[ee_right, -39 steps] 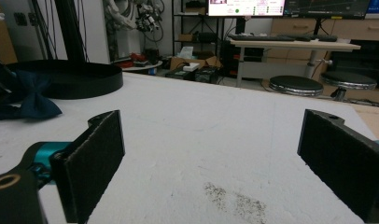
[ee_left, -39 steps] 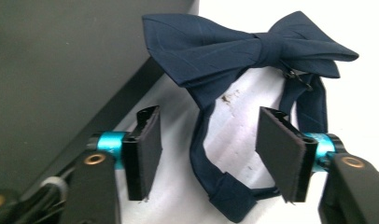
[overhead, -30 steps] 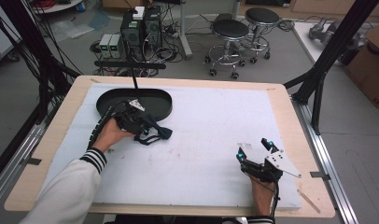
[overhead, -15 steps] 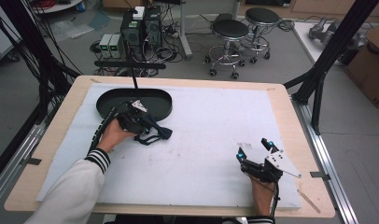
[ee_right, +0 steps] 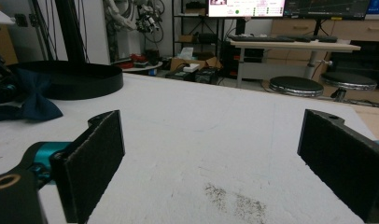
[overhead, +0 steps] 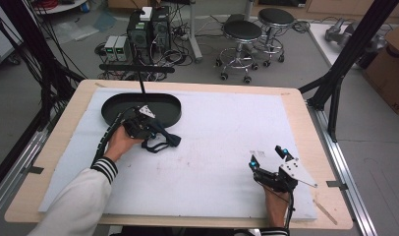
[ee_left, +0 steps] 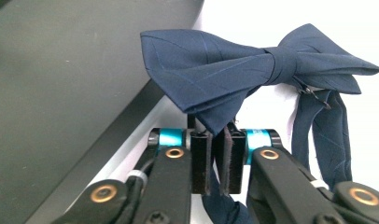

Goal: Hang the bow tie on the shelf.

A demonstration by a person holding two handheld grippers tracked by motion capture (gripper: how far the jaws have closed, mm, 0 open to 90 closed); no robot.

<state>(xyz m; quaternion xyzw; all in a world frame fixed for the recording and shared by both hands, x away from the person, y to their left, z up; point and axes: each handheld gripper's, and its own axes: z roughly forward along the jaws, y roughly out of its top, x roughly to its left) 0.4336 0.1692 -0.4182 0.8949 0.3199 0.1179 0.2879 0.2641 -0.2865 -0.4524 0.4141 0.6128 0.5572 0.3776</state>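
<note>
The navy bow tie lay on the white mat just beside the black oval tray, on the tray's near side. The left gripper had just been closing, and its jaws pinched the lower edge of one wing. So thin a bite of cloth could slip out on lifting, and the dangling strap might snag the tray's rim. The right gripper, well away from the tray, stood spread and empty. No label or writing was legible on the tie.
</note>
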